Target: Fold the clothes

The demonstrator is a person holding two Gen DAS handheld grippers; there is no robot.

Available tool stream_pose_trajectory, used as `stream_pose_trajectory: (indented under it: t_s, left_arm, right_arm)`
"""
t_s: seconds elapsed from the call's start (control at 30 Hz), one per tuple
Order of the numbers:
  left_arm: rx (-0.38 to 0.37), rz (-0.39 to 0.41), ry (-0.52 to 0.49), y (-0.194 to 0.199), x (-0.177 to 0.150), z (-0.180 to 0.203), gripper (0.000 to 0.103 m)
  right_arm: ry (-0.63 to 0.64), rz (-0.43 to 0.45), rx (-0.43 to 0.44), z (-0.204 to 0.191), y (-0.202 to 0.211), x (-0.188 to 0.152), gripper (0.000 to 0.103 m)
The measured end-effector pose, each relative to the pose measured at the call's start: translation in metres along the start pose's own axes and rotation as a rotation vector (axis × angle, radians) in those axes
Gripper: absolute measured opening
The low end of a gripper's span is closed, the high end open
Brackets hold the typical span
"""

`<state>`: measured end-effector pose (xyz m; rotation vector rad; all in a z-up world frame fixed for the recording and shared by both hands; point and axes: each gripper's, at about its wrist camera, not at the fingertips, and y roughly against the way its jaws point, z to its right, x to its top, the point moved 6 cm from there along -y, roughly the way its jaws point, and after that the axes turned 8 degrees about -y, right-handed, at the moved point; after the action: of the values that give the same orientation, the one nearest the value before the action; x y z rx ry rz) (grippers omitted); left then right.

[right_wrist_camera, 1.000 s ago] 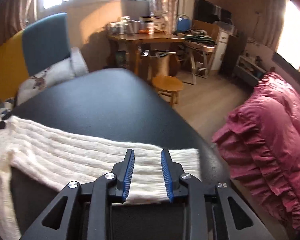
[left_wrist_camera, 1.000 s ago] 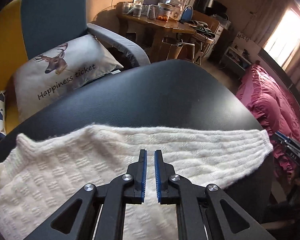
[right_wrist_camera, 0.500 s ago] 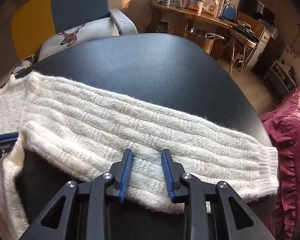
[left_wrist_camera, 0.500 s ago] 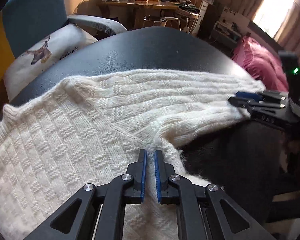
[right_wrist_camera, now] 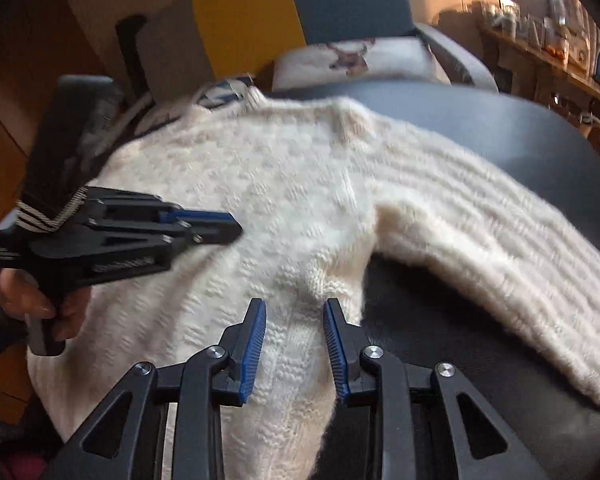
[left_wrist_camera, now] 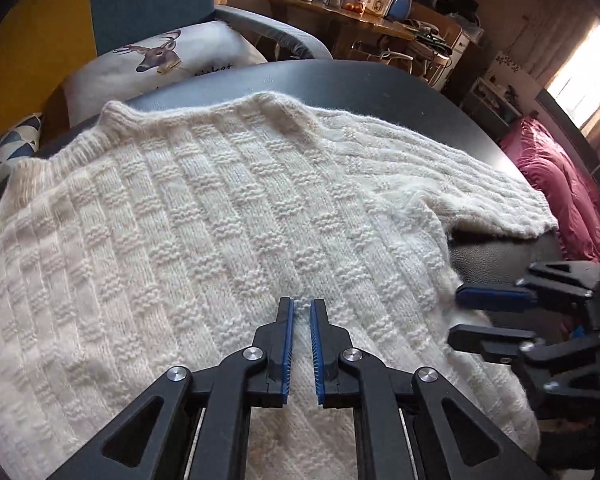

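Cream knit sweater [left_wrist_camera: 204,216] lies spread flat on a dark round table [left_wrist_camera: 364,84], body toward the left and near edge, collar at the far left. One sleeve [left_wrist_camera: 452,172] runs out to the right across the tabletop, its cuff near the right rim. In the right wrist view the sleeve [right_wrist_camera: 500,224] angles away to the right, with bare table showing in the underarm notch below it.

Left gripper [left_wrist_camera: 302,308]: fingers close together with only a narrow gap, nothing pinched between them; the tips sit just over the sweater body. The right wrist view shows it side-on at the left [right_wrist_camera: 220,226], fingers nearly together over the knit, with a hand [right_wrist_camera: 32,300] gripping its handle. Contact with the cloth cannot be confirmed.

Right gripper [right_wrist_camera: 294,308]: fingers spread apart, straddling the side edge of the sweater just below the underarm. No cloth is clamped. In the left wrist view it appears at the right [left_wrist_camera: 484,316], blurred, jaws apart at the sweater's right edge.

Beyond the table: a pillow [left_wrist_camera: 172,60] with a deer print on a blue and yellow chair [left_wrist_camera: 140,0], a cluttered wooden desk [left_wrist_camera: 352,16] at far centre, and red bedding [left_wrist_camera: 560,184] at right.
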<state>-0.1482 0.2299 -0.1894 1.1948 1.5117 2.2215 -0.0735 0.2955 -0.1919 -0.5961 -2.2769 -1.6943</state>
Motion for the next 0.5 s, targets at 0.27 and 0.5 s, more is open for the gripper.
stream_pose_trajectory:
  t_s: [0.27, 0.5]
  left_arm:
    - [-0.028, 0.022, 0.091, 0.003, 0.021, -0.012, 0.009]
    - [0.019, 0.071, 0.050, -0.004, 0.095, -0.021, 0.009]
  right_arm:
    - [-0.170, 0.071, 0.069, 0.029, 0.013, -0.003, 0.027]
    - [-0.219, 0.226, -0.051, 0.070, 0.062, 0.040, 0.029]
